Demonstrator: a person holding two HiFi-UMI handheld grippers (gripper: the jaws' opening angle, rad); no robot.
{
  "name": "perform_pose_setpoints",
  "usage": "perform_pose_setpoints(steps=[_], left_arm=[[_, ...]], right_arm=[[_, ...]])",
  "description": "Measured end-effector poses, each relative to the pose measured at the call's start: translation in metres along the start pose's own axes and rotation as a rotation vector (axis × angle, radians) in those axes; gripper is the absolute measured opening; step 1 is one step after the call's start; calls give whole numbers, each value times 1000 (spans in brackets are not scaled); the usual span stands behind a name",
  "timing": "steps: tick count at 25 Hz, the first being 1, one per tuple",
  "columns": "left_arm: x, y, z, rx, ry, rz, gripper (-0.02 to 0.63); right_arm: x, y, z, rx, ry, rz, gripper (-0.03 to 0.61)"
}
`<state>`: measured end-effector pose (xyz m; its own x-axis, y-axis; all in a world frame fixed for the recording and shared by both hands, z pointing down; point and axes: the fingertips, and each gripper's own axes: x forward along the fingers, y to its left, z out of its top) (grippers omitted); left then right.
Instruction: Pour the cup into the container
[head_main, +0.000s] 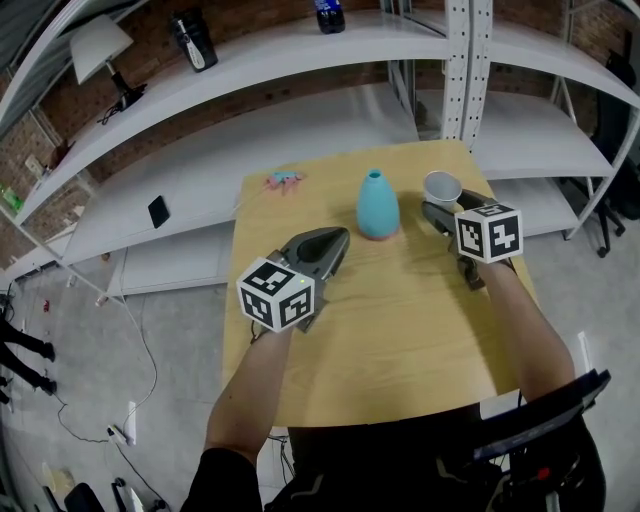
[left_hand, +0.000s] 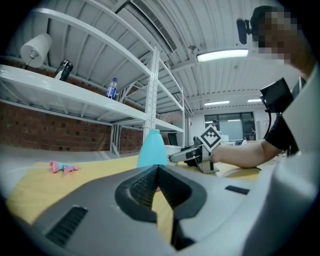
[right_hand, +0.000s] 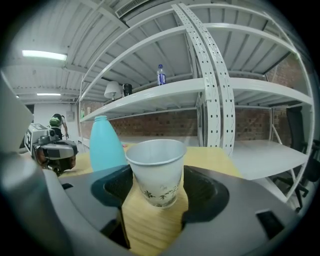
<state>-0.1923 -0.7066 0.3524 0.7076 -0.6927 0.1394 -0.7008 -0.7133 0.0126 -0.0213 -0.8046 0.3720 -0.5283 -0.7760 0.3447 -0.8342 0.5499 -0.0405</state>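
The right tool (head_main: 440, 206) has its jaws closed in on the white paper cup (right_hand: 156, 172), one pad against each side of the wall, so the cup looks gripped. Whether it has left the counter (head_main: 400, 330) I cannot tell. It is upright, and its contents are hidden from view. The left tool (left_hand: 157, 170) is pressed together on nothing, its tips meeting and pointing toward 1 o'clock over the middle of the counter. At 9 o'clock from the cup stands the container (head_main: 377, 205), a pale blue vase with a narrow mouth, upright and near the cup but apart from it. By my reading the grasp is done. The carry, tilt and pour are left, and that small mouth will call for careful aim. A pink and blue trinket (head_main: 283, 180) lies at the counter's 11 o'clock corner, well clear of the path. Nothing stands between cup and container.
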Motion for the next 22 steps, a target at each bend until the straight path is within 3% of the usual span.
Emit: perform_pose_setpoints(steps=[14,22], left_arm=[[0,-1,-1,0,4,-11,-5],[0,-5,-1,5,4,-42,-5]], right_arm=[[2,9,10,-61,-10,17,298],[-16,28,58,-274,-39,8,298]])
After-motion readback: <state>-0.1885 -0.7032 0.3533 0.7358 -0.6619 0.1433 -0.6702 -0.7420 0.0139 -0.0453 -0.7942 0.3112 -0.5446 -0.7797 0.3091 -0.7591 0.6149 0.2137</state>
